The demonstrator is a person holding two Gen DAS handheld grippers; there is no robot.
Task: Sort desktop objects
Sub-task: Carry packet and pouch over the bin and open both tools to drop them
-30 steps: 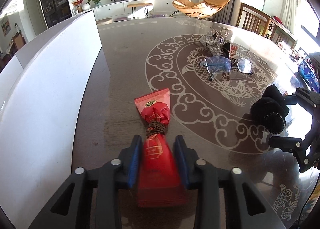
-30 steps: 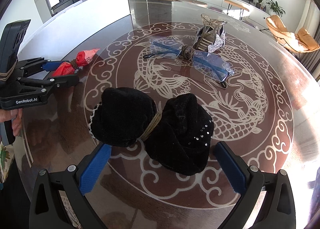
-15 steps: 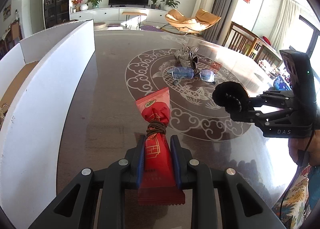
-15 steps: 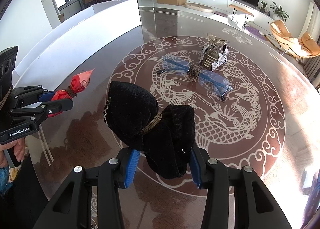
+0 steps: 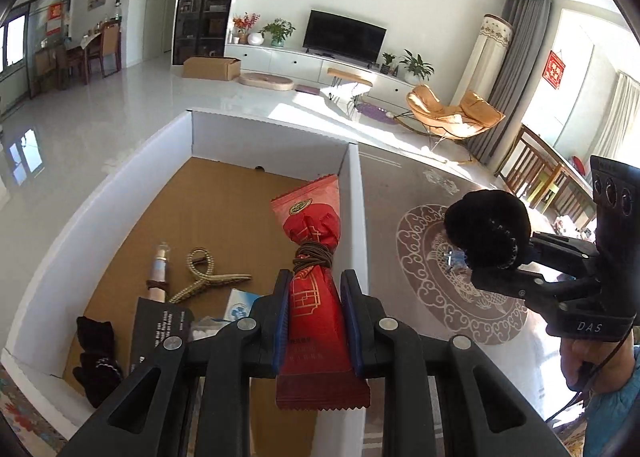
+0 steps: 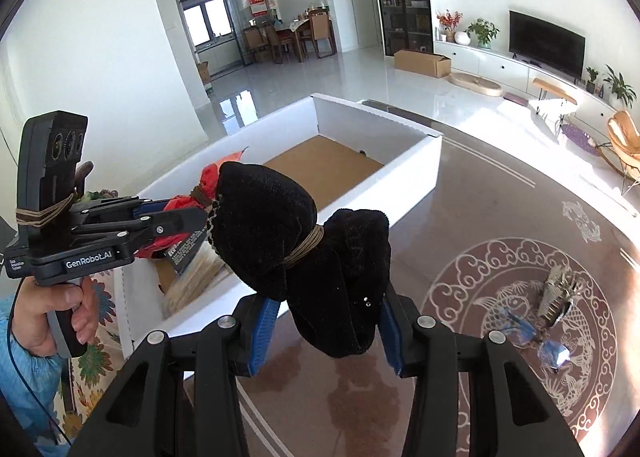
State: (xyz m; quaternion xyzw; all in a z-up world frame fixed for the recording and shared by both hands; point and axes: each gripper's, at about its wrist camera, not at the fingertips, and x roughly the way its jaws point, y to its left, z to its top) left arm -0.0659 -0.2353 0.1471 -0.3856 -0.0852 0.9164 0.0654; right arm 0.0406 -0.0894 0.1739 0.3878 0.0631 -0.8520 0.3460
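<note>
My left gripper [image 5: 316, 321] is shut on a red snack packet [image 5: 314, 297] tied with a brown band, held in the air over the right wall of the white box [image 5: 354, 193]. My right gripper [image 6: 324, 333] is shut on a black velvet bundle [image 6: 304, 241] tied with a band, held above the table beside the box [image 6: 432, 161]. The bundle also shows in the left wrist view [image 5: 486, 229], to the right of the packet. The left gripper [image 6: 176, 217] with the red packet shows at left in the right wrist view.
Inside the box lie a gold hair clip [image 5: 204, 277], a small bottle [image 5: 160, 273], a black card [image 5: 160, 329], a black cloth item [image 5: 96, 361] and a blue-white packet [image 5: 240, 307]. On the patterned table [image 6: 500, 217] lie glasses [image 6: 528, 337] and a silver hair clip [image 6: 558, 293].
Both grippers have lifted their objects off the table and swung left toward the white box. The box's inside has come into view.
</note>
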